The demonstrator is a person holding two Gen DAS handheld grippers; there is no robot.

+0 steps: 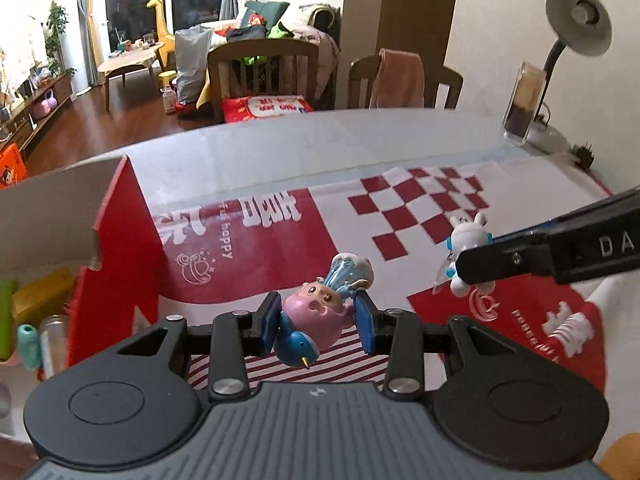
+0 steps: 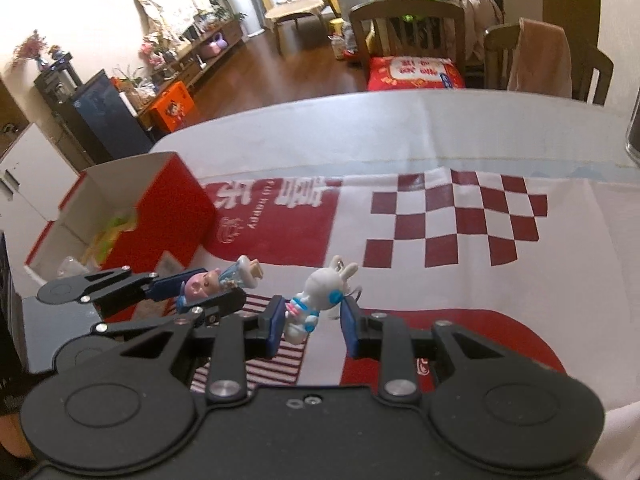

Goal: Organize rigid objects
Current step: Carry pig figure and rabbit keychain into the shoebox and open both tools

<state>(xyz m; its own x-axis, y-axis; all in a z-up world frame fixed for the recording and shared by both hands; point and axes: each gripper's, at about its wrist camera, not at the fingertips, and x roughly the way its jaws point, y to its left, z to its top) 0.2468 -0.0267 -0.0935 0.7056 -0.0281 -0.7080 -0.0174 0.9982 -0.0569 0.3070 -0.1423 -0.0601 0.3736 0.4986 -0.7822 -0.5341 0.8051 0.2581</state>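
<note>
My left gripper (image 1: 318, 320) is shut on a pink and blue toy figure (image 1: 316, 312), which lies sideways between the blue pads; it also shows in the right wrist view (image 2: 204, 286). My right gripper (image 2: 312, 320) is open around a white rabbit keychain figure (image 2: 320, 296); the left pad touches it, the right pad stands apart. The rabbit also shows in the left wrist view (image 1: 466, 240), partly behind the right gripper's finger. A red and white cardboard box (image 2: 120, 208) stands open at the left with several items inside.
A red and white printed cloth (image 2: 460, 216) covers the table. A desk lamp (image 1: 576, 20) and a clear container (image 1: 524, 104) stand at the far right. Wooden chairs (image 1: 264, 72) line the far edge.
</note>
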